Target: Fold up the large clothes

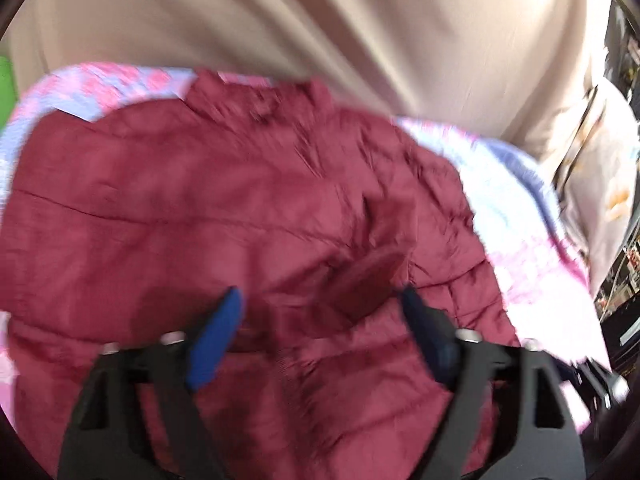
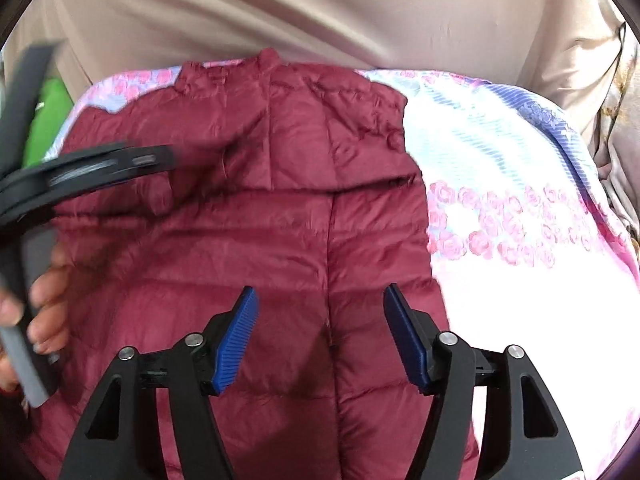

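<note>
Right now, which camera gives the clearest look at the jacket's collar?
The right wrist view: the maroon jacket lies sharp there, its collar standing at the far edge against the flowered bedsheet. In the left wrist view the collar also shows, but motion blur smears its outline and stitching.

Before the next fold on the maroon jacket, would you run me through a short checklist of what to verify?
1. Left gripper open, nothing between the pads: ok.
2. Right gripper open and empty: ok.
3. Maroon jacket lying on the floral sheet: ok.
4. Jacket's right side already folded in along a straight edge: ok.
5. Jacket's left side folded in: cannot tell, the left view is blurred.
</note>
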